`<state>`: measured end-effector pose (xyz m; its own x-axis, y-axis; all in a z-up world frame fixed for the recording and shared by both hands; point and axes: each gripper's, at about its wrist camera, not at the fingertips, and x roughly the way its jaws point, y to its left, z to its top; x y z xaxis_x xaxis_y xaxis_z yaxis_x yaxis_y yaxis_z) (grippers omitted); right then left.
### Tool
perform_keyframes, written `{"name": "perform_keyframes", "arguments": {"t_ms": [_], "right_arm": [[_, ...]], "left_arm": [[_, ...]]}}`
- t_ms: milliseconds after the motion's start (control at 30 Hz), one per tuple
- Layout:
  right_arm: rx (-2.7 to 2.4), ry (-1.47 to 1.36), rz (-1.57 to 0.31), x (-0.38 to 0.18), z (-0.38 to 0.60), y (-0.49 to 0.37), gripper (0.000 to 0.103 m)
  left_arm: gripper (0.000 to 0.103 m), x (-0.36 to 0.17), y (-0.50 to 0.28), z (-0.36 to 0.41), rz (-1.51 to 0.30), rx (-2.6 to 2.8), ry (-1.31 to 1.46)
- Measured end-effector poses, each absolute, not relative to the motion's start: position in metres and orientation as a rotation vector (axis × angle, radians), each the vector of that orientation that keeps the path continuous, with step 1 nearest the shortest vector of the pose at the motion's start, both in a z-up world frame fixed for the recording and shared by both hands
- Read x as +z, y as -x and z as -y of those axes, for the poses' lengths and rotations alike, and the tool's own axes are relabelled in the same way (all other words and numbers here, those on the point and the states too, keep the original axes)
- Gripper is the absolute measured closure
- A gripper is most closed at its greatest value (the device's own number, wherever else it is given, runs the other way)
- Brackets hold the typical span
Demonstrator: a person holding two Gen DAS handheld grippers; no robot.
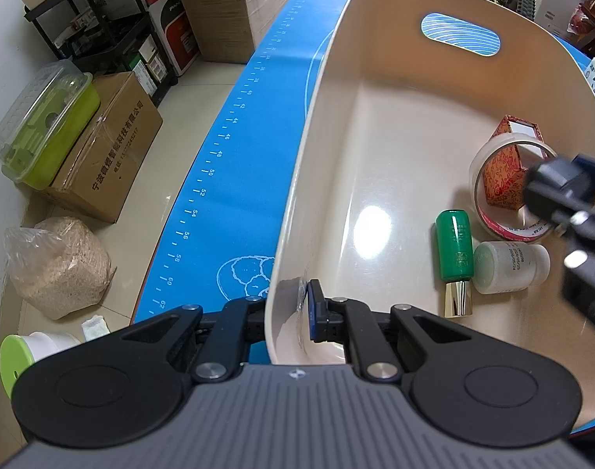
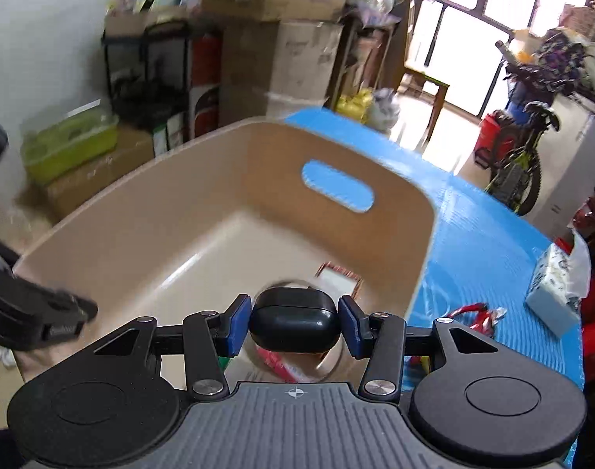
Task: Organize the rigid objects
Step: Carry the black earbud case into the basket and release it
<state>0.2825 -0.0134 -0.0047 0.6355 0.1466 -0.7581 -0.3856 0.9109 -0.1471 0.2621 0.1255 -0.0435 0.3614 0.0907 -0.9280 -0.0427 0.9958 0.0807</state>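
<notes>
Right gripper pinches a black case over the beige bin, left gripper clamps the bin's near wall, inside lie tape roll, green bottle, white jar.

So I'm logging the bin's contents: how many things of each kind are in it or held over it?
Bottles: 2, green and white
Tape rolls: 1
Patterned red boxes: 1
Black cases: 1, held in the right claw
Total: 5
</notes>
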Motion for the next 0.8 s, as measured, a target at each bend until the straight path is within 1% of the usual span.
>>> {"name": "perform_keyframes", "arguments": {"t_ms": [100,233,267,300,367,433,533,800], "right_arm": [[0.318,0.357,-0.872,-0.016,0.007,-0.284,0.049],[0.329,0.425,-0.874,-0.022,0.0,-0.281,0.049],[0.327,0.433,-0.873,-0.022,-0.001,-0.282,0.048],[0.326,0.435,-0.874,-0.021,-0.001,-0.282,0.044],[0.348,0.405,-0.876,-0.019,0.003,-0.282,0.041],[0.347,0.378,-0.866,-0.014,0.01,-0.282,0.036],[0.334,0.309,-0.836,-0.002,0.024,-0.281,0.033],[0.235,0.181,-0.707,0.038,0.077,-0.28,0.029]], "left_arm": [[0.09,-0.043,-0.262,-0.125,-1.198,0.086,-0.046],[0.09,-0.044,-0.262,-0.125,-1.198,0.085,-0.047],[0.09,-0.043,-0.262,-0.125,-1.198,0.086,-0.048],[0.09,-0.044,-0.262,-0.126,-1.198,0.086,-0.047],[0.09,-0.044,-0.262,-0.125,-1.198,0.086,-0.048],[0.09,-0.044,-0.262,-0.126,-1.198,0.086,-0.048],[0.09,-0.044,-0.262,-0.126,-1.198,0.087,-0.048],[0.089,-0.044,-0.263,-0.126,-1.198,0.086,-0.047]]}}
